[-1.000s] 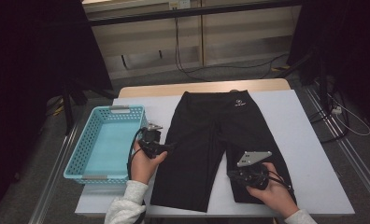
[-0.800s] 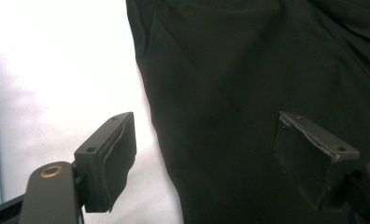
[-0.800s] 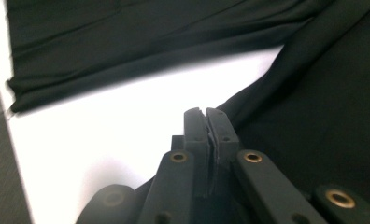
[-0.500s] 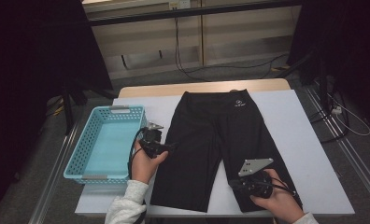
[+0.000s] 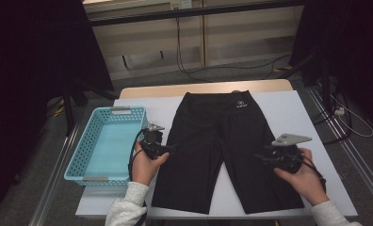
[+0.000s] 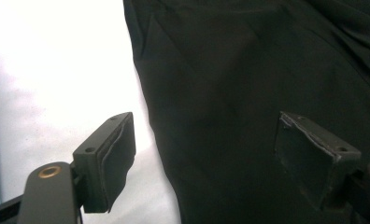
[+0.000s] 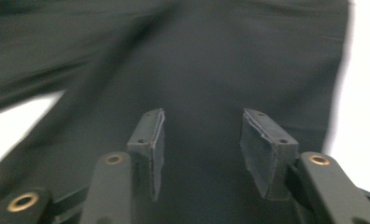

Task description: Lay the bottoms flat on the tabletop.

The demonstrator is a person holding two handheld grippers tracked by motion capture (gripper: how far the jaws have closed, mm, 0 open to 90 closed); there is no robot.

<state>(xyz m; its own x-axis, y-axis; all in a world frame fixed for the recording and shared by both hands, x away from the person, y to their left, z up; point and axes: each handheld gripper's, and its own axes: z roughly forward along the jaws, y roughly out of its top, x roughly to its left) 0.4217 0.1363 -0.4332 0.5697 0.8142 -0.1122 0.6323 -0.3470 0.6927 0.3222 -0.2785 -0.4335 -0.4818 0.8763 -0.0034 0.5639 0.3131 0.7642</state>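
Observation:
Black shorts (image 5: pixel 222 146) lie flat on the white table (image 5: pixel 288 108), waistband at the far side and legs toward me. My left gripper (image 5: pixel 168 147) is at the outer edge of the left leg. In the left gripper view it (image 6: pixel 206 130) stands open, one jaw over the bare table and the other over the shorts (image 6: pixel 248 70), with the fabric edge between them. My right gripper (image 5: pixel 264 157) hovers over the right leg near its outer edge. Seen in the right gripper view, it (image 7: pixel 202 123) is open above the dark cloth (image 7: pixel 206 56), holding nothing.
A light blue plastic basket (image 5: pixel 76 155) stands on the table's left side, close to my left hand. White table (image 5: pixel 316 141) shows to the right of the shorts. Cables and dark stands lie on the floor beyond the table's far edge.
My right gripper has moved right and away from me, from the hem of the right leg toward its outer edge. The left gripper has stayed put.

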